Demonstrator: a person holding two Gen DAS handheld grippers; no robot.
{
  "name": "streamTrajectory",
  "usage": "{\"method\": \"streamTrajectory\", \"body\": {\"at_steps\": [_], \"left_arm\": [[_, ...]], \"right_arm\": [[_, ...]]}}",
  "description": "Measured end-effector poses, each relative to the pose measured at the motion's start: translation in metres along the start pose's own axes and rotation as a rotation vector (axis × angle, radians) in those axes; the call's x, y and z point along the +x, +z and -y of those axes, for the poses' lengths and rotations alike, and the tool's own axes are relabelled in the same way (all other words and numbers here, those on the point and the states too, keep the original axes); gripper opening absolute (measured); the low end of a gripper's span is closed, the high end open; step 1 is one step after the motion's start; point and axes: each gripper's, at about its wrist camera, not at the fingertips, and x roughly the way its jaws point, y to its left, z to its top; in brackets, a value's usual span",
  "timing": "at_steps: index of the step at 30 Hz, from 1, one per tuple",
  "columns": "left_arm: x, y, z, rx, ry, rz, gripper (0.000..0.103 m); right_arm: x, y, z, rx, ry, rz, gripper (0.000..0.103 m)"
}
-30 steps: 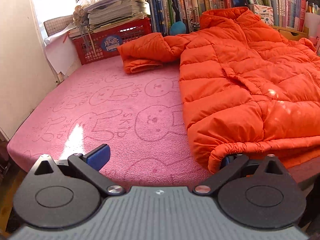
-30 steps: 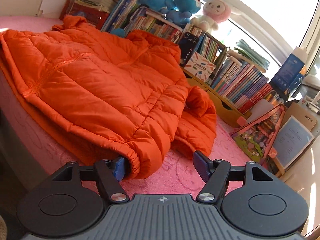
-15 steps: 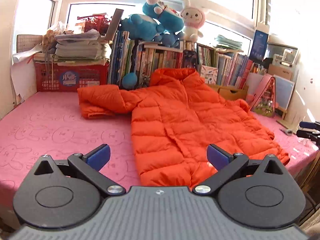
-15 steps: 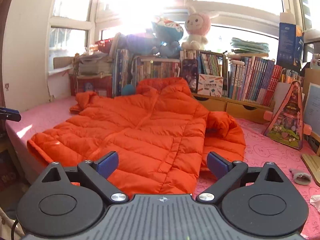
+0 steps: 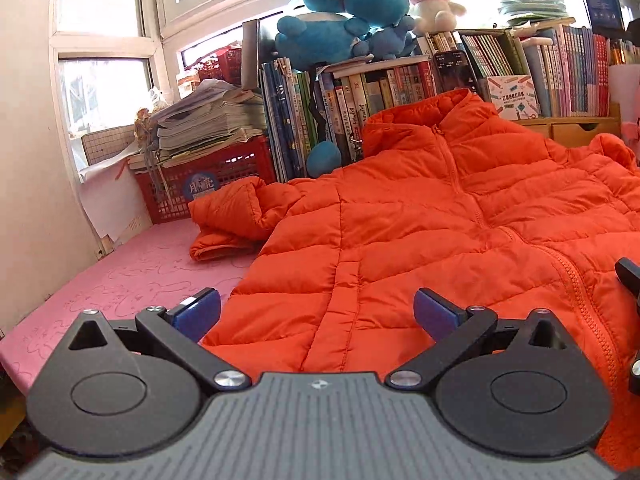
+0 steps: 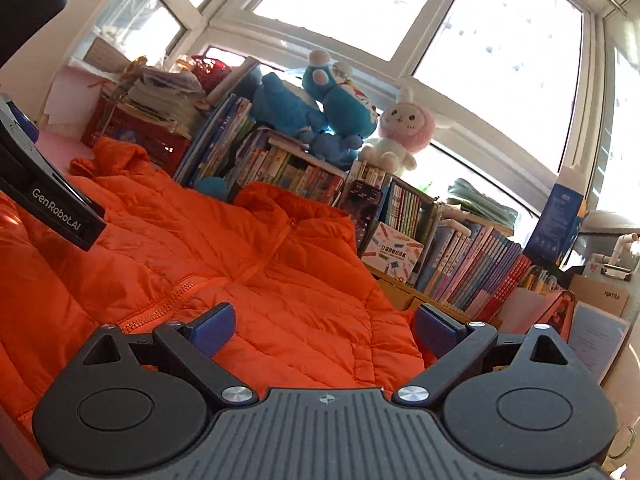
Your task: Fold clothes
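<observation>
Both hem corners just released, the left gripper (image 5: 316, 312) and right gripper (image 6: 324, 326) hang fingers spread wide and empty over the puffy orange quilted jacket (image 5: 440, 240) lying flat mid-frame on the pink bed (image 5: 132, 276), ready for folding.

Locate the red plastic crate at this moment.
In the left wrist view the red crate sits at the back left of the pink mat, under a paper stack, just behind the orange jacket sleeve.

"GenRobot.AI" on the left gripper's (image 6: 60, 208) black body; "xarite" on a grey box (image 6: 610, 296) at right.
</observation>
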Motion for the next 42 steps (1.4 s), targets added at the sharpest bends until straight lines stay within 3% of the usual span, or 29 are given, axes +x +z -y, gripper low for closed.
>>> {"method": "streamTrajectory", "body": {"at_steps": [3,7,13,20,32,34,36,38,42], "left_arm": [[0.000,-0.013,0.015,0.117,0.032,0.031,0.103],[0.003,-0.021,0.025,0.166,0.057,0.052,0.103],[0.008,-0.026,0.027,0.170,0.068,0.049,0.103],[0.010,-0.029,0.018,0.155,0.046,0.033,0.103],[0.010,-0.039,-0.010,0.154,0.089,0.049,0.103],[0.011,-0.042,-0.014,0.165,0.149,0.055,0.103],[0.014,-0.045,-0.026,0.137,0.196,0.029,0.103],[0.017,-0.046,-0.046,0.075,0.167,-0.005,0.103],[0.014,-0.046,-0.059,0.109,0.195,-0.019,0.103]], "right_arm": [[0.000,-0.002,-0.011,-0.013,0.035,-0.011,0.097],[0.004,-0.002,-0.018,0.015,0.066,-0.047,0.098],[0.008,-0.008,-0.034,0.053,0.066,-0.112,0.097],[0.011,-0.016,-0.023,0.137,0.079,-0.183,0.099],[0.001,-0.046,0.027,0.128,-0.118,-0.249,0.103],[-0.001,-0.053,0.038,0.132,-0.156,-0.264,0.103],[-0.004,-0.058,0.047,0.117,-0.205,-0.278,0.103],[-0.007,-0.063,0.055,0.100,-0.254,-0.293,0.103],[-0.013,-0.068,0.081,0.140,-0.302,-0.362,0.102]]}}
